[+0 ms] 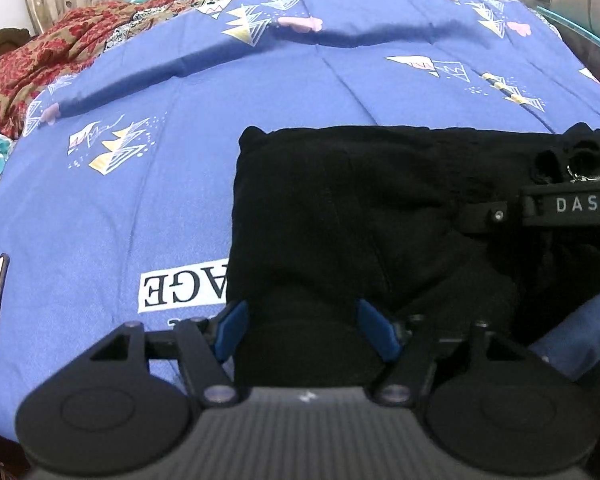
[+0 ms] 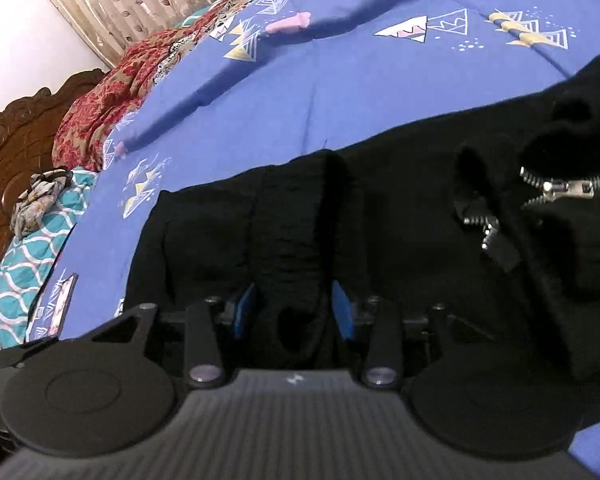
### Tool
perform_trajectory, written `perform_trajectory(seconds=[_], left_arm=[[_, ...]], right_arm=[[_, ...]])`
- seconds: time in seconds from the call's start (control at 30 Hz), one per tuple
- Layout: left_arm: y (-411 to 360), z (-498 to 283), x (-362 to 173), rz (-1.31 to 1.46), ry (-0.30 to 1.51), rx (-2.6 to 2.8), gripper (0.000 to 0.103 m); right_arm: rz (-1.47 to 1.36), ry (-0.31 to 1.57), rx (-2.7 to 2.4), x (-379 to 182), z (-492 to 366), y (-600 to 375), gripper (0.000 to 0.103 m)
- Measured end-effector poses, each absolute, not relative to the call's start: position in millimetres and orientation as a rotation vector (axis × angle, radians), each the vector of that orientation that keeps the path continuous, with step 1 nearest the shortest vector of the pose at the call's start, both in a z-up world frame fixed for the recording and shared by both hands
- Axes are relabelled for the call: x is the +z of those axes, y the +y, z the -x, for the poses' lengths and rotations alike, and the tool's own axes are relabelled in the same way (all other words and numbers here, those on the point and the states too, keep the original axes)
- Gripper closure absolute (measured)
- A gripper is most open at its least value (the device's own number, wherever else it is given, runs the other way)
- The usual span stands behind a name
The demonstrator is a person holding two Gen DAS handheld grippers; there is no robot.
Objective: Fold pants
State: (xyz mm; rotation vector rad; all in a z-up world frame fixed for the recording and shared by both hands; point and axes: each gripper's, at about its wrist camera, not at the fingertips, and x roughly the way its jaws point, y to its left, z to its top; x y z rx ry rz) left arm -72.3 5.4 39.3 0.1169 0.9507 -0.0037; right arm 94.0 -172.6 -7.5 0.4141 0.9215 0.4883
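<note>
The black pants (image 1: 340, 208) lie bunched on the blue bedspread (image 1: 140, 200), near its front edge. The left gripper (image 1: 304, 330) has its blue pads on either side of a fold of the cloth, seemingly pinching it. The right gripper (image 2: 294, 310) likewise clasps a thick roll of fabric, with the silver zipper (image 2: 560, 188) lying open just to its right.

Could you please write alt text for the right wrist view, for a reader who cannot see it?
The right gripper, seen from just behind its blue-padded fingers, has a bunched fold of the black pants between them, over a blue patterned bedsheet. A silver zipper lies open at right; a carved wooden headboard and curtain stand behind.
</note>
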Motion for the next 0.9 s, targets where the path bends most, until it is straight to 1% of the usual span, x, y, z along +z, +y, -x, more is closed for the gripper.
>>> perform_trajectory(seconds=[0.1,0.2,0.27,0.4,0.5,0.53,0.6,0.63,0.67,0.73,0.77,0.83,0.9], left_arm=[[10.1,72.5,47.3,-0.096,0.946,-0.006,0.04],[13.9,77.9,67.2,-0.082,0.886,-0.011,0.04],[12.9,80.9,80.2,-0.09,0.844,-0.021,0.04],[4.1,83.2,98.4,-0.09,0.788,-0.058,0.036],[-6.8,80.4,100.8,-0.079,0.791,-0.091,0.036],[-10.8,79.2,99.6,-0.075,0.798,-0.104,0.036],[-19.1,77.3,96.8,-0.07,0.816,-0.126,0.036],[-22.3,77.5,94.7,-0.073,0.827,-0.123,0.036],[-25.0,77.7,92.9,-0.079,0.832,-0.126,0.036],[-29.1,78.9,90.5,-0.093,0.838,-0.125,0.036],[-29.6,79.5,90.8,-0.095,0.839,-0.122,0.036],[-27.9,79.8,91.3,-0.091,0.843,-0.111,0.036],[-25.4,78.4,91.3,-0.084,0.85,-0.099,0.036]], right_arm=[[-0.385,0.878,0.479,4.1,-85.8,-174.0,0.057],[-0.468,0.81,0.47,12.0,-73.4,-203.3,0.057],[-0.503,0.73,0.434,23.9,-62.4,-225.0,0.057],[-0.419,0.569,0.303,44.2,-49.8,-262.6,0.055],[-0.344,0.58,0.228,40.9,-59.4,-276.2,0.056],[-0.323,0.596,0.217,36.8,-65.0,-277.0,0.057],[-0.301,0.648,0.218,25.2,-79.4,-275.0,0.071],[-0.296,0.701,0.218,16.3,-90.7,-271.3,0.088],[-0.297,0.752,0.222,7.5,-97.7,-269.8,0.093],[-0.367,0.811,0.245,-6.5,-109.6,-270.4,0.096],[-0.407,0.816,0.257,-7.9,-113.5,-270.5,0.101],[-0.458,0.794,0.323,0.6,-114.2,-263.6,0.101],[-0.446,0.766,0.41,10.9,-115.1,-245.9,0.101]])
